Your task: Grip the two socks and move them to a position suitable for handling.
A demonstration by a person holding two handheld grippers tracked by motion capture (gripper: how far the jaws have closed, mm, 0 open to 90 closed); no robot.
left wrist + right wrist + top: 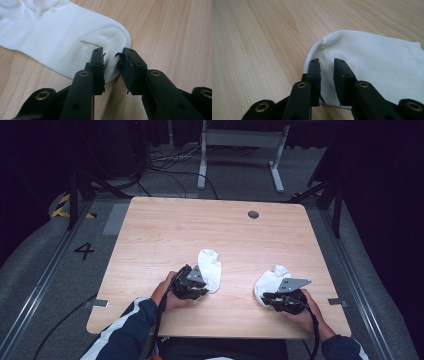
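Two white socks lie flat on the wooden table [200,225]. The left sock [210,267] [57,32] points away from me; its rounded near end lies between the tips of my left gripper [201,288] [112,53]. The jaws are a little apart and straddle the fabric, which shows a small crease by one tip. The right sock [268,280] [372,57] lies near the table's front right. My right gripper [269,296] [327,61] sits over its curved edge, jaws narrowly apart with flat, unpinched fabric showing in the gap.
A dark round cable hole [253,214] sits in the tabletop near the far edge. The front edge of the table runs just behind both hands. A grey metal frame [240,140] and cables stand on the floor beyond the table.
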